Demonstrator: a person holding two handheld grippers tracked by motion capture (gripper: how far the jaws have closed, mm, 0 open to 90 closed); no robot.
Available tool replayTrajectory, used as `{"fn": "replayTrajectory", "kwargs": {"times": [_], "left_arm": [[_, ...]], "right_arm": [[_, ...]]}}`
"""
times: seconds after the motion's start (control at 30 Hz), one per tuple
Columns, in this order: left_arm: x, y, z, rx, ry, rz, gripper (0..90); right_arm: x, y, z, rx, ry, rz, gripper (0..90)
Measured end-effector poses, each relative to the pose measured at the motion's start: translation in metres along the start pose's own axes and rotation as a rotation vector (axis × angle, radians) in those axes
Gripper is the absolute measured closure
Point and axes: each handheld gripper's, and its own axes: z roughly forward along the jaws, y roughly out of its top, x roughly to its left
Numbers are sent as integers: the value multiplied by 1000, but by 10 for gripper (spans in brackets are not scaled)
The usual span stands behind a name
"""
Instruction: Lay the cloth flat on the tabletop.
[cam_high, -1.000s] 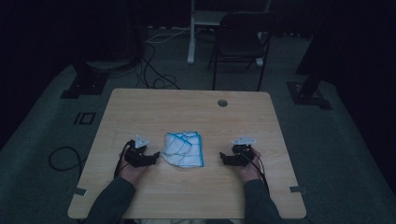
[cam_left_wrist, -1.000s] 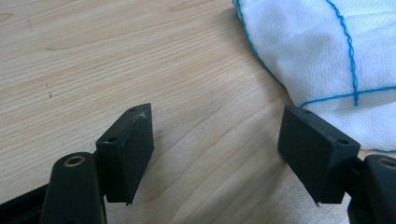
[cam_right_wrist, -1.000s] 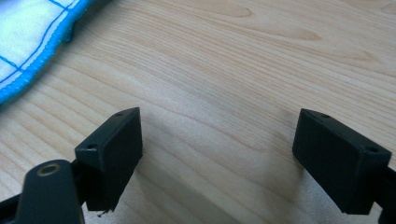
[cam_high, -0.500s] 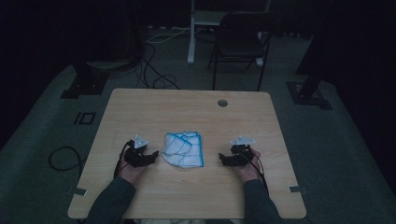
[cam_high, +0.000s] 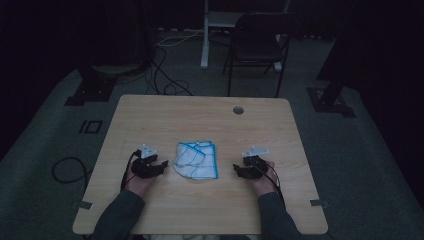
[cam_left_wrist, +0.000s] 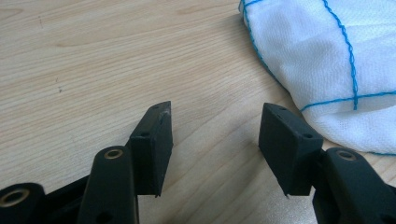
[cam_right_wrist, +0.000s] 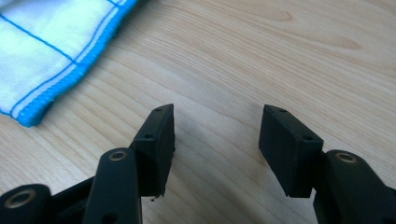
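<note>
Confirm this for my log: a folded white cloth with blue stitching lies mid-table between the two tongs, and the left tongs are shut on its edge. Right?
Not quite. The left tongs are open, with bare wood between their jaws, and hold nothing; the left gripper view shows it. The cloth does lie mid-table on the table, between them and the right tongs, which are open too.

woven white cloth (cam_left_wrist: 327, 60), blue stitching; matt wood-grain table (cam_left_wrist: 93, 60); tool pads (cam_right_wrist: 156, 140) probably rubber.

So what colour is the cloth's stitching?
Blue, on a white cloth; it shows best in the left gripper view.
</note>
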Motion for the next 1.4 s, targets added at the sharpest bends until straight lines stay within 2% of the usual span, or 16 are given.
{"fn": "replayTrajectory", "kwargs": {"times": [0.1, 0.23, 0.33, 0.53, 0.6, 0.7, 0.9, 1.1, 1.13, 1.27, 1.4], "left_arm": [[0, 1, 0, 5, -4, -15, 463], [-3, 5, -2, 0, -23, -5, 470], [-5, 8, -4, -5, -28, 15, 473], [-17, 24, -11, -29, -48, 74, 480], [-19, 27, -12, -30, -51, 81, 485], [-27, 34, -11, -38, -66, 109, 488], [-39, 41, -9, -41, -87, 140, 488], [-61, 51, -4, -46, -124, 193, 501], [-61, 51, -4, -46, -124, 193, 508], [-80, 59, 2, -44, -156, 244, 513], [-96, 63, 8, -40, -161, 294, 497]], "right_arm": [[2, 4, -1, -4, 3, -3, 489], [4, 8, -3, -30, 19, 3, 523], [5, 10, -4, -37, 12, -2, 524], [12, 25, -7, -64, 29, -33, 571], [14, 27, -6, -63, 31, -35, 583], [17, 33, 0, -54, 41, -49, 616], [23, 39, 7, -51, 52, -57, 636], [25, 45, 8, -56, 51, -65, 622], [25, 45, 8, -56, 51, -65, 622], [24, 48, 10, -60, 48, -59, 610], [24, 52, 14, -55, 48, -60, 606]]}}
